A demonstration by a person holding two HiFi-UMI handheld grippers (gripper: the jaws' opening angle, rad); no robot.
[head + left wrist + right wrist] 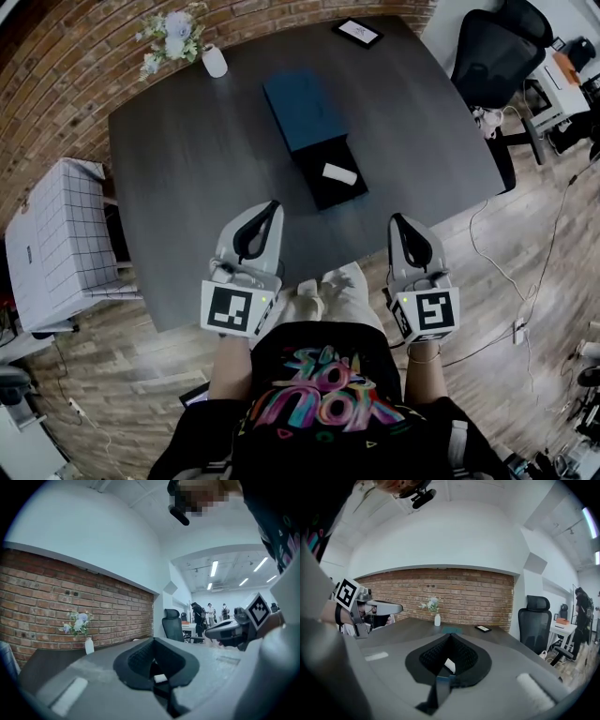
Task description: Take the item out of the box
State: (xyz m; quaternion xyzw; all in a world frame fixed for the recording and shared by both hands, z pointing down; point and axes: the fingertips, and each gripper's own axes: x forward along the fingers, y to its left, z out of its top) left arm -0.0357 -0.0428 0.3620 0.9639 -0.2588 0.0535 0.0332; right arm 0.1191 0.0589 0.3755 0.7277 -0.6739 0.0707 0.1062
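Both grippers hover at the near edge of the dark desk (pixel 187 187), side by side and well apart. The left gripper (pixel 274 206) has its fingers (pixel 137 659) pressed together with nothing between them, and the right gripper (pixel 395 220) is clamped just the same, empty. Out past them sits the open black box (pixel 317 157), and the white rolled item (pixel 339 173) lies inside it. The blue lid (pixel 302 111) lies flat, touching the box's far end. A vase of flowers (pixel 214 61) stands at the far corner.
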